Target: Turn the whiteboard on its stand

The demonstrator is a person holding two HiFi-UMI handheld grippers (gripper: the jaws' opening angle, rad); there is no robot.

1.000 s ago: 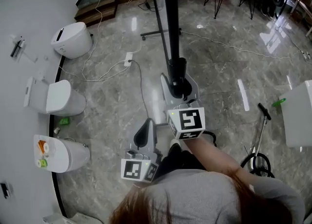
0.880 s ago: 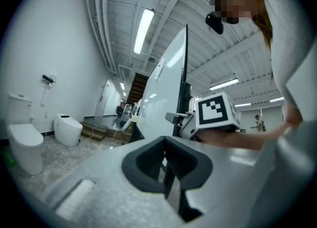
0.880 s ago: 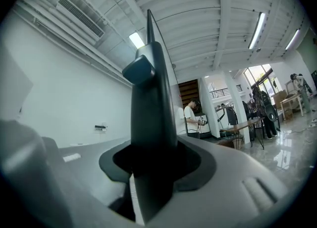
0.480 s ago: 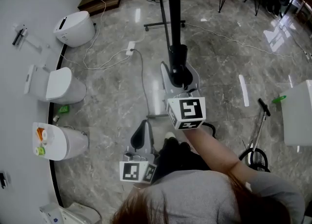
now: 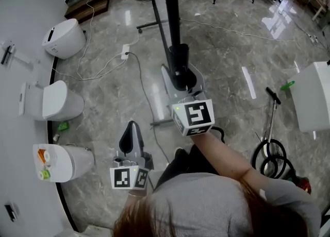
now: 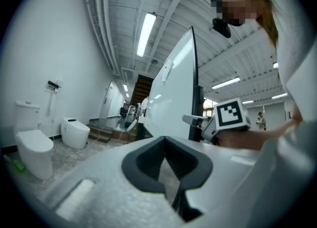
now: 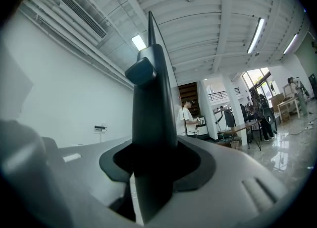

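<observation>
A: Whiteboard (image 5: 170,14) position?
B: Upright on its stand (image 5: 154,23), edge-on ahead. Right gripper (image 5: 179,61) jaws clamp its dark edge.
A: Left gripper (image 5: 131,130)?
B: Jaws closed at the tips, empty, well apart from the whiteboard, over the floor (image 5: 227,50).

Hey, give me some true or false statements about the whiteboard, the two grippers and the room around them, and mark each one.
1. The right gripper is clamped on the black edge of the whiteboard. True.
2. The left gripper grips the whiteboard as well. False: it is held apart from the board, and nothing is between its jaws.
3. Toilets stand in a row along the white wall. True.
4. The room has carpet underfoot. False: the floor is glossy grey stone that reflects the lights.
</observation>
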